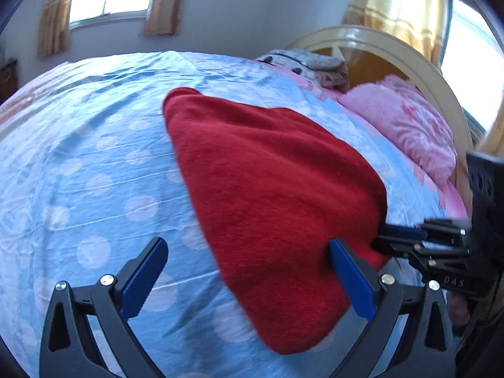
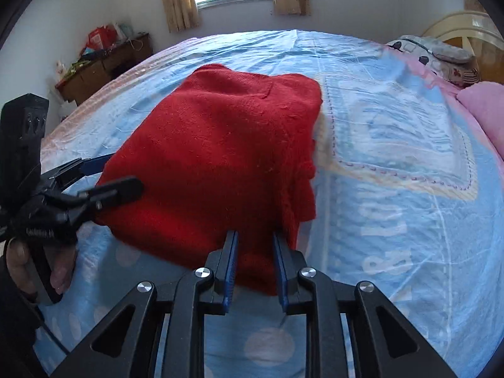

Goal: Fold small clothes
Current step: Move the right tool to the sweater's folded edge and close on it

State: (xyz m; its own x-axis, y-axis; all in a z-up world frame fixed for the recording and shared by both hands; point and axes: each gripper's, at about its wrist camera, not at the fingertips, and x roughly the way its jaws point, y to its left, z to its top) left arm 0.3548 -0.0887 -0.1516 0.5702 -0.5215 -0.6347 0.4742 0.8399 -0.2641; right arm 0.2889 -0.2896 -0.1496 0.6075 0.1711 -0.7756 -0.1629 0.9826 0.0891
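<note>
The red sweater (image 2: 217,157) lies folded on the blue bedsheet (image 2: 393,189), filling the middle of the right wrist view, its long axis running from bottom center toward the upper left. The right gripper (image 2: 255,271) sits at its near edge, jaws narrowly apart with the hem between them, not visibly pinched. The left gripper (image 1: 249,280) stands wide apart, 1 finger (image 1: 352,280) lying over the sweater's lower edge. Judged from this, the right is better placed to grip next.
</note>
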